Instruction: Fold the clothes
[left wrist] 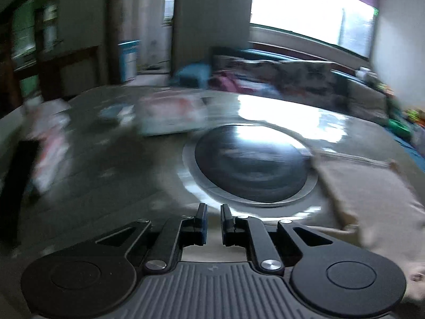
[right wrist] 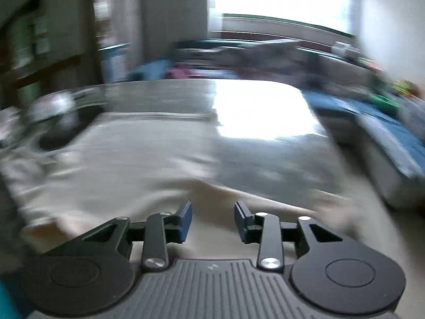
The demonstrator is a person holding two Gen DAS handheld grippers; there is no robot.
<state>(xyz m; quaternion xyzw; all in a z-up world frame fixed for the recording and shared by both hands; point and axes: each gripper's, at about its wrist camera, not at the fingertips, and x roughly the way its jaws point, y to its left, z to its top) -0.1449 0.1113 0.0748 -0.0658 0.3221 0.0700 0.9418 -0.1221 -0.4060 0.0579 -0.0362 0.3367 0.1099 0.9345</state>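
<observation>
Lying on table: a pale beige cloth [right wrist: 127, 159] spreads flat over the glossy table [right wrist: 186, 93]; in the right wrist view it fills the middle and reaches under the gripper; in the left wrist view the same cloth [left wrist: 372, 186] lies at the right, one edge beside the dark round plate [left wrist: 252, 164].
Right gripper: the right gripper [right wrist: 212, 220] hangs over the near part of the cloth, jaws parted, nothing between the blue pads [right wrist: 186, 220]; bare cloth shows through the gap.
Left gripper: the left gripper [left wrist: 213, 220] sits over bare table just before the round plate, jaws drawn close with a narrow slit left, no cloth in it.
Round plate: set in the table top inside a light ring, reflecting window light; in the right wrist view a dark patch [right wrist: 61, 133] at the left edge of the cloth may be part of it, too blurred to be sure.
Other things on table: a flat white and red package [left wrist: 170, 117] beyond the plate; a white and red bundle [left wrist: 47, 148] at the far left edge; both smeared.
Around the table: a patterned sofa [left wrist: 292, 77] heaped with coloured things, a blue box [left wrist: 128, 58] by the doorway, a bright window [left wrist: 305, 13], green things [left wrist: 398, 125] at the right.
In the way: nothing lies on the cloth near the right gripper.
Writing: none can be read; both views are blurred.
</observation>
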